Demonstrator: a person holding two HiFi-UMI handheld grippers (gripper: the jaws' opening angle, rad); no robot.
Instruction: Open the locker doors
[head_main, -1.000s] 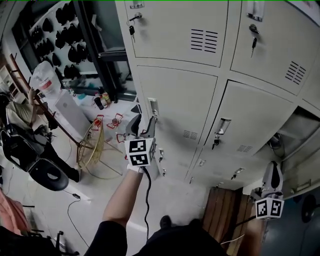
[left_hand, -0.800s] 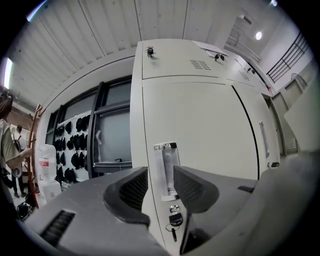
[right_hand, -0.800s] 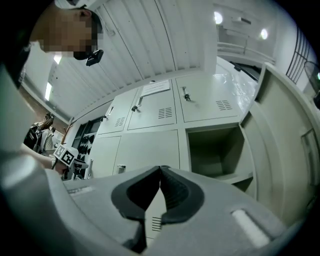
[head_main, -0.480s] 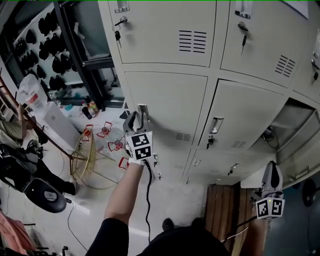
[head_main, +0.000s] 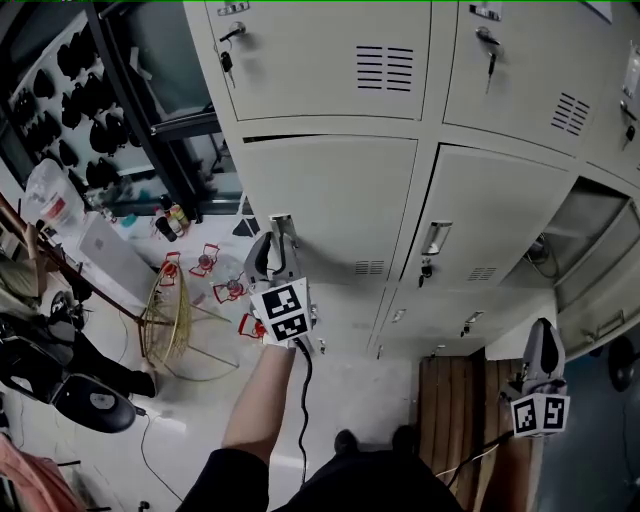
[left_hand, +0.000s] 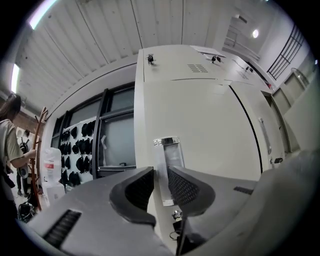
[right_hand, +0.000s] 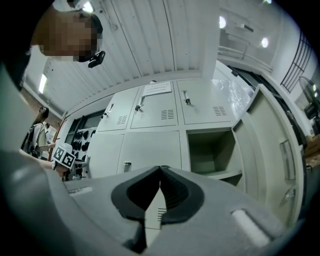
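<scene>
Now the left gripper (head_main: 277, 240) has arrived at the handle (head_main: 283, 222) of the middle-row locker door (head_main: 340, 200), which it was only closing in on a second ago. In the left gripper view the jaws are clenched on that upright metal handle (left_hand: 166, 150), one ribbed pad on each side of it. A thin dark slit runs along the door's top edge in the head view, and it looks darker than half a second ago. I judge that the door is just beginning to come away from the frame, though it is far from swung open. The right gripper (head_main: 540, 330) has stayed low at the person's right side, its jaws pressed together on nothing, well apart from any door. One locker (head_main: 580, 240) to the right already stands open. The grip looks secured, so the next move is probably a steady outward pull.
</scene>
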